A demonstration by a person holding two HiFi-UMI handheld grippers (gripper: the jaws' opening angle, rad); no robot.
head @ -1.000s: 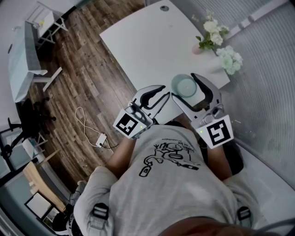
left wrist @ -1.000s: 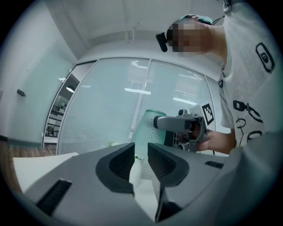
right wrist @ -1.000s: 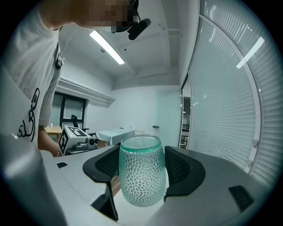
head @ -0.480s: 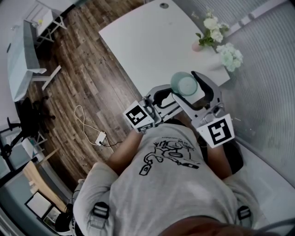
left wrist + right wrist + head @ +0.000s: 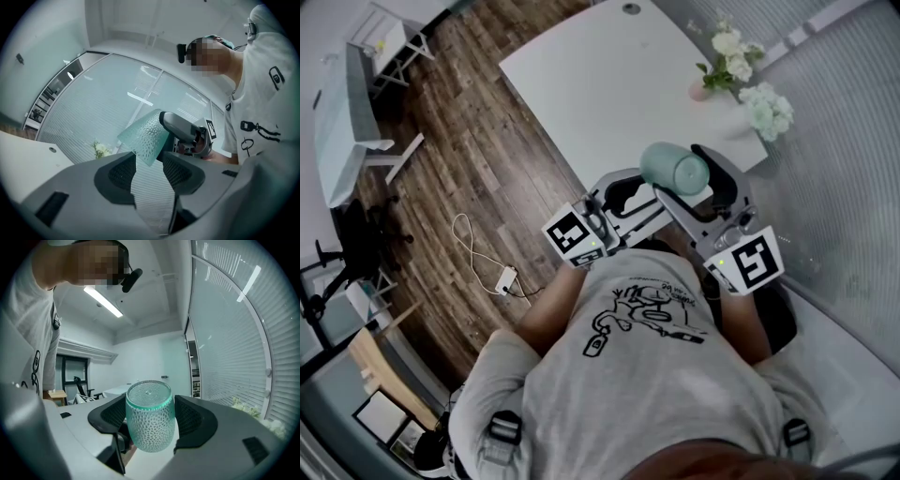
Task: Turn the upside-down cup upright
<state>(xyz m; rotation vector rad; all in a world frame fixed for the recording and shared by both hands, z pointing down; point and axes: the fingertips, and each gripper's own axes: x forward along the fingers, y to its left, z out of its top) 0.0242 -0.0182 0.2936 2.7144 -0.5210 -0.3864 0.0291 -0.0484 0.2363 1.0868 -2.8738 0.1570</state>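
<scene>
My right claw grips the cup clear of the table, its axis near level and its mouth seemingly facing my left claw, just left, whose empty jaws have just been opening.

The head view looks steeply down on the desk; each gripper view sits close behind its jaws, facing the other; all share the cup.

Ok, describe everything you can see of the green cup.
The cup is a rounded tumbler of translucent green, glass-like material, dimpled all over, with a darker green ring round its flat base. The right gripper is shut on its sides, holding it in the air by the white table edge, tipped partway over.
</scene>
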